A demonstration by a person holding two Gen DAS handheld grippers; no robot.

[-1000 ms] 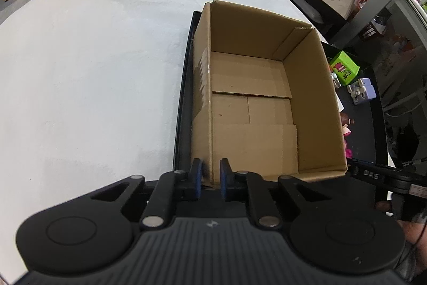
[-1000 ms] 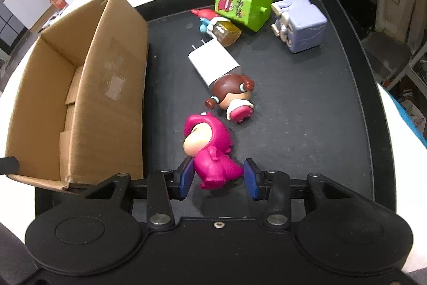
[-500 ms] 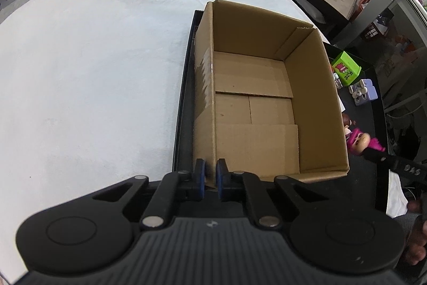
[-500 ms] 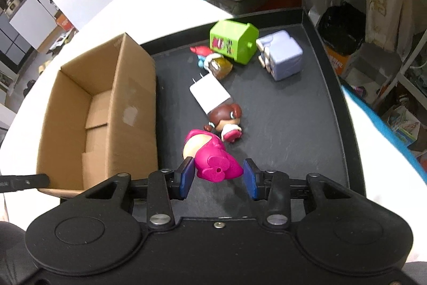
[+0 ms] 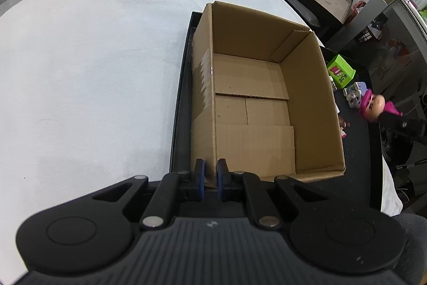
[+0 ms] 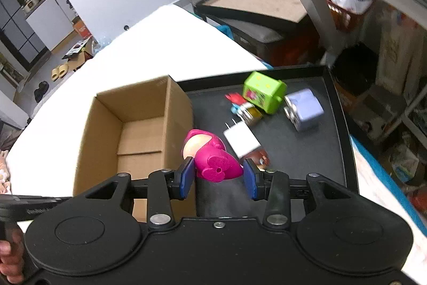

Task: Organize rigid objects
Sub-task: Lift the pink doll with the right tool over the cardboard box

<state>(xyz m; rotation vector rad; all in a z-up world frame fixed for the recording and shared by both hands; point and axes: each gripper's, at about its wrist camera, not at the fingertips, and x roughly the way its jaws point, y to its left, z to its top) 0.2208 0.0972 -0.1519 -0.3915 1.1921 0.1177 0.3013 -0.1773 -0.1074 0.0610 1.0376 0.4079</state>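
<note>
The left gripper (image 5: 210, 179) has its jaws pinched on the near wall of the open brown cardboard box (image 5: 256, 108), which sits on a black tray (image 6: 307, 151). The right gripper (image 6: 217, 176) has its jaws squeezed on a pink toy figure (image 6: 210, 156), held up in the air just beside the box. A green toy block (image 6: 263, 92) lies on the tray.

Magenta figurine (image 6: 213, 162), brown cardboard box (image 6: 138, 124), black tray (image 6: 307, 151) — green, seemingly lilac cubes.
</note>
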